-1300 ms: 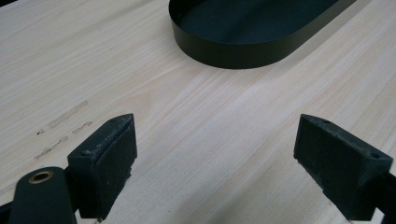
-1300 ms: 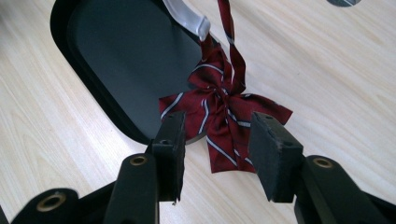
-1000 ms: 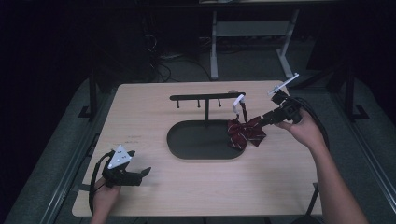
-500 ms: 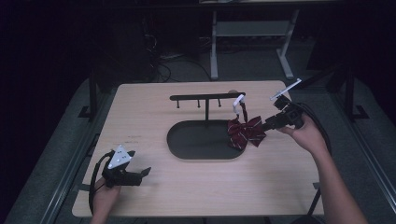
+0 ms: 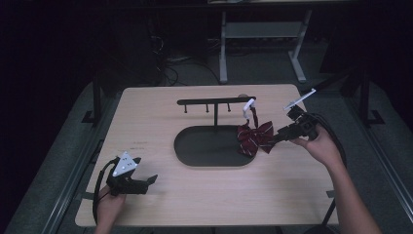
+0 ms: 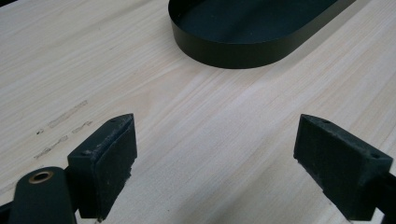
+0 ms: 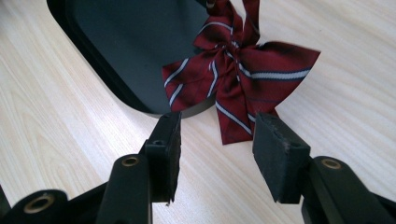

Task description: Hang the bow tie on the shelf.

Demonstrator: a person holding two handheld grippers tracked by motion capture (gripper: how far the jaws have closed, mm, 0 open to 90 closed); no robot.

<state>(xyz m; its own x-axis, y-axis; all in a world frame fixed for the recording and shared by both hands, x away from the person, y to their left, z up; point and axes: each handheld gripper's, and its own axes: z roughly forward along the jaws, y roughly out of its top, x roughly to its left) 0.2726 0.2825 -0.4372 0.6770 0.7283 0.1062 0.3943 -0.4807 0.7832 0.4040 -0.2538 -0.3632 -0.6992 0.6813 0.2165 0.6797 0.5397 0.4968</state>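
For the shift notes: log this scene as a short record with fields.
item in hand: striped bow tie, dark red with pale stripes, its strap hooked at the end of the rack
rack: black T-shaped hanger bar on an oval black base tray
bow tie position: lying over the tray's rim and onto the wooden table
right gripper: jaws have just been opening, pads apart, the bow's tail between them
left gripper: jaws wide open, low over bare table

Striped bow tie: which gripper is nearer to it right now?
Right. The right gripper sits just beside the bow tie, fingers open, not gripping it. The left gripper rests far across the table's near corner.
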